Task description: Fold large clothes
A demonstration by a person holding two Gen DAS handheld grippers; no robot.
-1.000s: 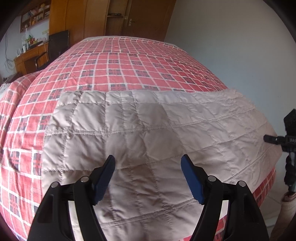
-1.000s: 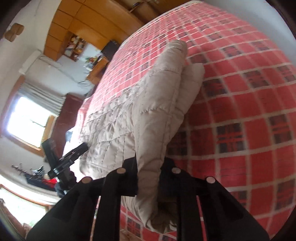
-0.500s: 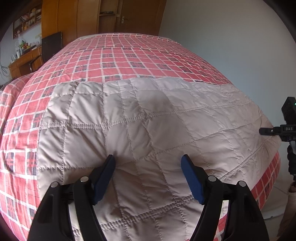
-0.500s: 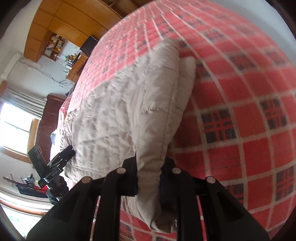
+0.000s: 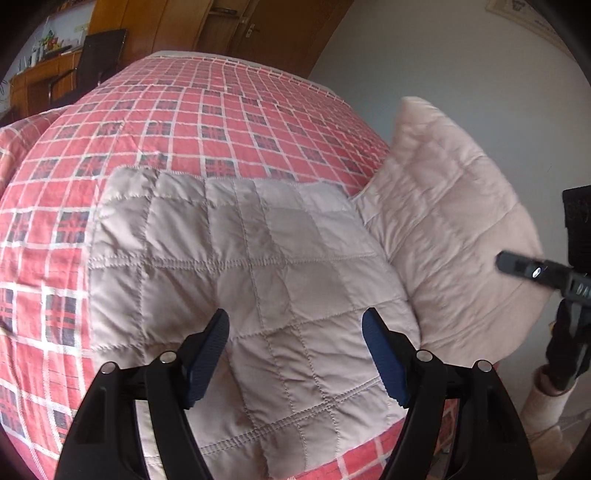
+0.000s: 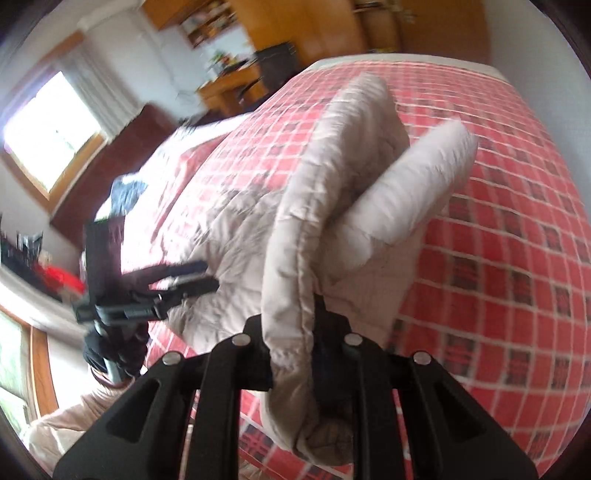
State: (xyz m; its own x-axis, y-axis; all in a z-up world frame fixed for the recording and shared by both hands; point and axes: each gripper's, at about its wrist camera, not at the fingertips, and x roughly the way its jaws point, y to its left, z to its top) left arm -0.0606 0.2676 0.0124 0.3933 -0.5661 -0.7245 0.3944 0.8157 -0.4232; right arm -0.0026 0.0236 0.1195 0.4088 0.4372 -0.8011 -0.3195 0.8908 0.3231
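Observation:
A beige quilted garment (image 5: 258,266) lies on the bed near its front edge. Its right part (image 5: 443,229) is lifted off the bed and stands up in the air. My left gripper (image 5: 295,354) hovers open just over the flat part, blue pads wide apart, nothing between them. In the right wrist view my right gripper (image 6: 295,328) is shut on a bunched edge of the garment (image 6: 291,236), which rises in thick folds in front of the camera and hides the fingertips.
The bed has a red plaid cover (image 5: 207,110). A black tripod with a camera (image 5: 569,295) stands at the bed's right side, also in the right wrist view (image 6: 122,291). Wooden wardrobes (image 5: 177,33) and a desk (image 5: 40,77) are behind.
My right gripper has lifted the garment's right end up off the bed and swung it toward the left. The left gripper stayed open above the flat part, shifting slightly.

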